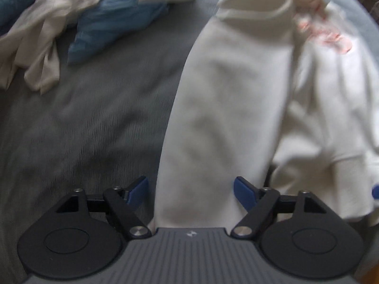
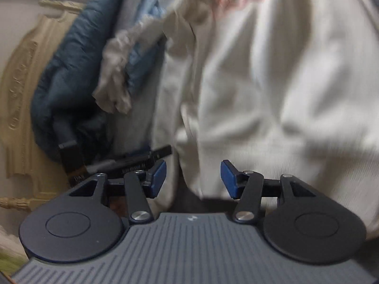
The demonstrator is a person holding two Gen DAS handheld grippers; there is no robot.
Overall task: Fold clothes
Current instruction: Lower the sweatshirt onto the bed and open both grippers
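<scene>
A white shirt (image 1: 236, 94) with a pink print (image 1: 324, 35) is seen spread on a grey bedcover (image 1: 94, 130), its collar at the far end. One side is folded lengthwise into a long panel that runs toward the left gripper (image 1: 190, 189). The left gripper is held above the near end of that panel; its blue pads (image 1: 244, 191) are spread wide and no cloth is pinched. Farther off, a crumpled cream garment (image 1: 35, 47) and a light blue garment (image 1: 113, 26) are noted, lying together, well apart from the shirt.

In the right wrist view the shirt (image 2: 272, 82) fills the frame, blurred. The right gripper (image 2: 193, 177) is parted about halfway; its pads (image 2: 228, 177) are clear of the fabric edge and nothing is gripped. A dark blue quilt (image 2: 71, 75) is bunched at the left.
</scene>
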